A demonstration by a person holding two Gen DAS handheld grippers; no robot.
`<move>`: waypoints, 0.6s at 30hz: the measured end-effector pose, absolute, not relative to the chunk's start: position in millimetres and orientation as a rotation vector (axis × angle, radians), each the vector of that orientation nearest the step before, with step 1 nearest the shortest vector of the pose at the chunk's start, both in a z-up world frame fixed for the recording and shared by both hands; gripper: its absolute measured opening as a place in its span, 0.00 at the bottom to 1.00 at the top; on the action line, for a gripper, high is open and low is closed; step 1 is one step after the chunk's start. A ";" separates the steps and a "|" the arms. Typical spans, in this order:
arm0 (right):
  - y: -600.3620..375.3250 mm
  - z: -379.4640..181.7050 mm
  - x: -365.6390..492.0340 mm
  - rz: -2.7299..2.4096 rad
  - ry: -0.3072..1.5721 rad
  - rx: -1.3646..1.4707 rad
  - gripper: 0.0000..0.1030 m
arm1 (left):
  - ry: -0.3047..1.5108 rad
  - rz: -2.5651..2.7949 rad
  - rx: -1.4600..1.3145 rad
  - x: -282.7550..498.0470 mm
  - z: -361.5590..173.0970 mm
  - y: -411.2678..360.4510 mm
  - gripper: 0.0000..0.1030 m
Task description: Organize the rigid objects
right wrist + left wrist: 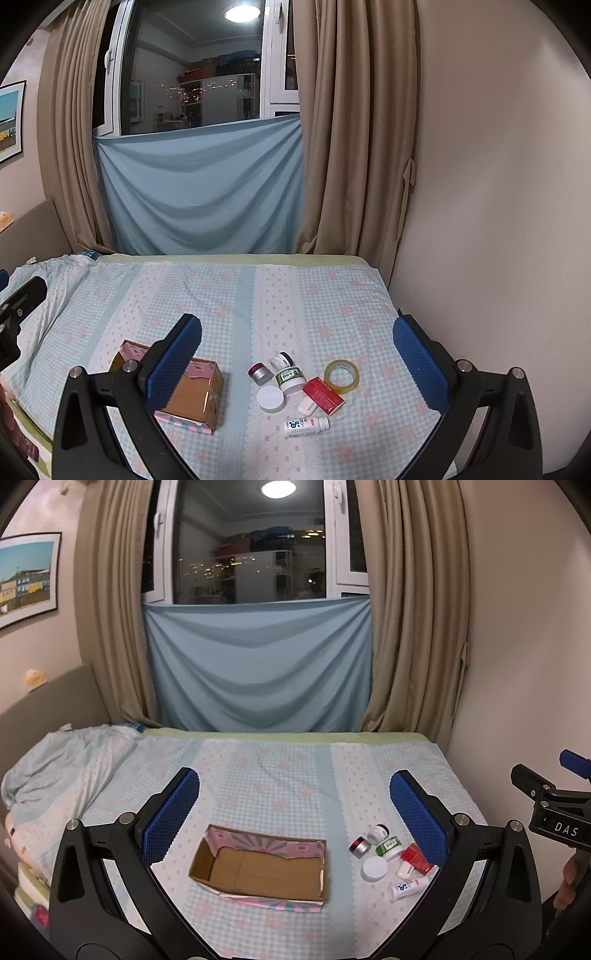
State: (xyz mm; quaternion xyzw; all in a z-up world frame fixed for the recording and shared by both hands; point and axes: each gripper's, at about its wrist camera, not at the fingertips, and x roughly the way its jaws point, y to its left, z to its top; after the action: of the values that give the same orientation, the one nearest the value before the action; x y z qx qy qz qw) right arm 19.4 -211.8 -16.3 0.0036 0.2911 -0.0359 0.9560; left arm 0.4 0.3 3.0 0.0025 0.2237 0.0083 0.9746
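An open, empty cardboard box lies on the bed; it also shows in the right wrist view. To its right is a cluster: a red-lidded jar, a dark-lidded white jar, a green-labelled jar, a white round lid, a red carton, a small white case, a white bottle lying down and a tape roll. The cluster also shows in the left wrist view. My left gripper and right gripper are open, empty, held above the bed.
The bed has a checked blue sheet, with a rumpled blanket at the left. A wall runs close along the right side. Curtains and a window stand behind. The right gripper's body shows at the left view's right edge.
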 end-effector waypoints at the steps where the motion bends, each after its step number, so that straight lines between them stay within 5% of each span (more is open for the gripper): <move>1: -212.6 -16.3 19.9 -0.072 0.592 0.010 1.00 | 0.454 0.018 0.008 1.5 2.9 -0.2 0.99; 18: -211.7 -17.1 23.6 -0.077 0.601 0.013 1.00 | 0.479 0.001 0.013 10.4 -1.5 -0.4 0.99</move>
State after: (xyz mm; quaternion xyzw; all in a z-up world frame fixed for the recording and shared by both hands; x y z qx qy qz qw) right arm 23.6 -211.7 -17.1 0.0062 0.2960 -0.0381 0.9544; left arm 10.4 -0.4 -1.5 0.0065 0.2374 0.0004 0.9714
